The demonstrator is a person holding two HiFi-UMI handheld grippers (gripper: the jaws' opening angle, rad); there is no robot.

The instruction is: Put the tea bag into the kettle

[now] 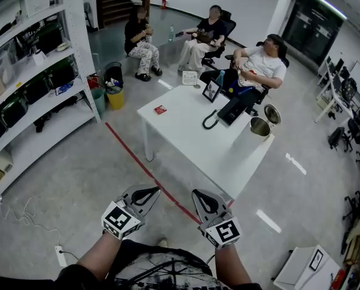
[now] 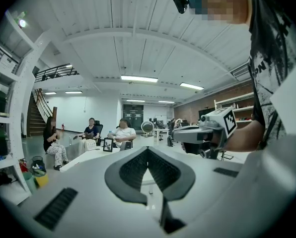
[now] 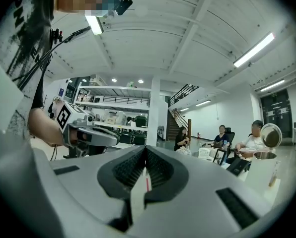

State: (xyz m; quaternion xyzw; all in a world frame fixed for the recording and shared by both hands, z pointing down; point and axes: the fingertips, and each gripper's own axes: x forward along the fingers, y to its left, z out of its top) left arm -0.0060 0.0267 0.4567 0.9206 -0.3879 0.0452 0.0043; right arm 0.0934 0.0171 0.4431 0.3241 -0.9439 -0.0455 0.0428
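The red tea bag (image 1: 160, 109) is lying flat near the left corner of the white surface (image 1: 186, 139), well apart from the steel kettle (image 1: 260, 126), which is standing open-lidded at the right edge. Short of the surface, the left claw (image 1: 145, 195) and the right claw (image 1: 203, 199) are hovering side by side, each pressed together and gripping nothing.

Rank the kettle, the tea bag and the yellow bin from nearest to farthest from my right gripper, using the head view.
1. Kettle: right edge of the table, closest to the right gripper.
2. Tea bag: table's far left corner.
3. Yellow bin: beyond the table, left.
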